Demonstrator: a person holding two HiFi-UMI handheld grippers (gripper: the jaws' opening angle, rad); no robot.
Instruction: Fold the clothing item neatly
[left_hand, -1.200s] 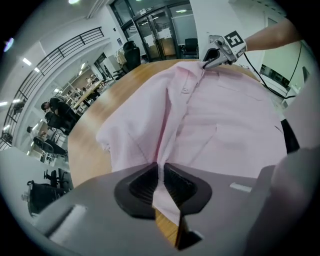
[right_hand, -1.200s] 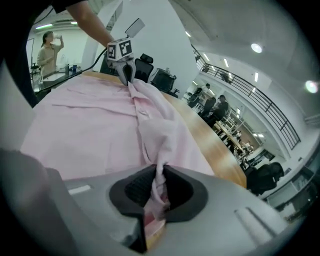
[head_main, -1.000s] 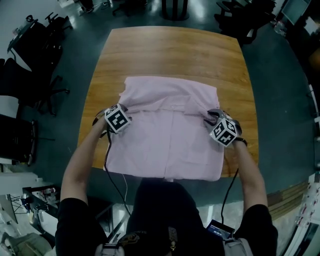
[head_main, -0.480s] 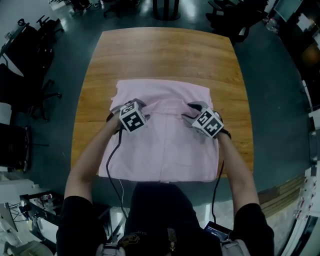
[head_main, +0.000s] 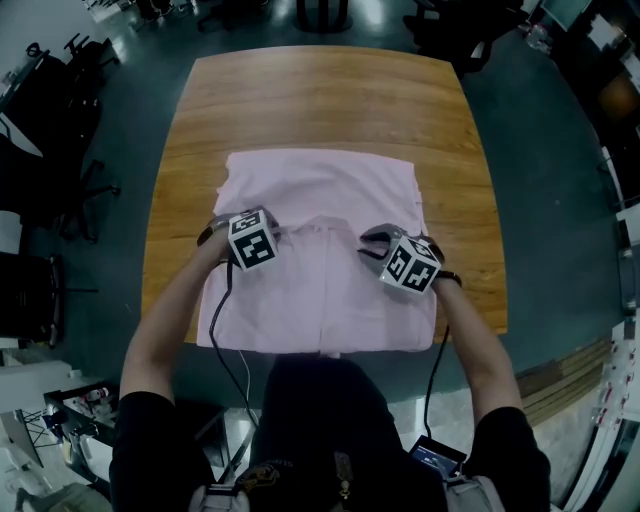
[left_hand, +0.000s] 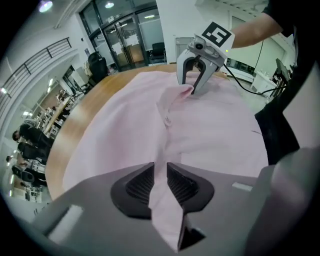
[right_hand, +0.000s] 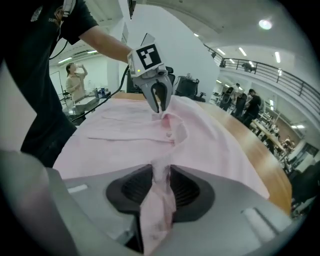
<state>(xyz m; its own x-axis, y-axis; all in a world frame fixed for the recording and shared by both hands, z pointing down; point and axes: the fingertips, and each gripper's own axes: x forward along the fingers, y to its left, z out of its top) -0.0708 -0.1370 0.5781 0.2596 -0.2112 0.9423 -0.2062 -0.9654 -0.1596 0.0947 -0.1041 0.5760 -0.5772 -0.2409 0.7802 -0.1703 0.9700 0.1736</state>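
While both sets of jaws are closing, the left gripper (left_hand: 160, 176) and right gripper (right_hand: 162, 181) each pinch a fold of the one pink shirt (head_main: 318, 300), which is spread on the wooden table (head_main: 320, 95). Only print: square markers on the two cubes (head_main: 252, 238).

dim overhead light, fisheye-warped edges

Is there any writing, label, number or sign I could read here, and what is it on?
No text reads clearly.
Cubes on the left gripper and right gripper, whose fingers are closing on the pink shirt: black-and-white square patterns, no letters.
Pale print on the person's dark top: too blurred to read.
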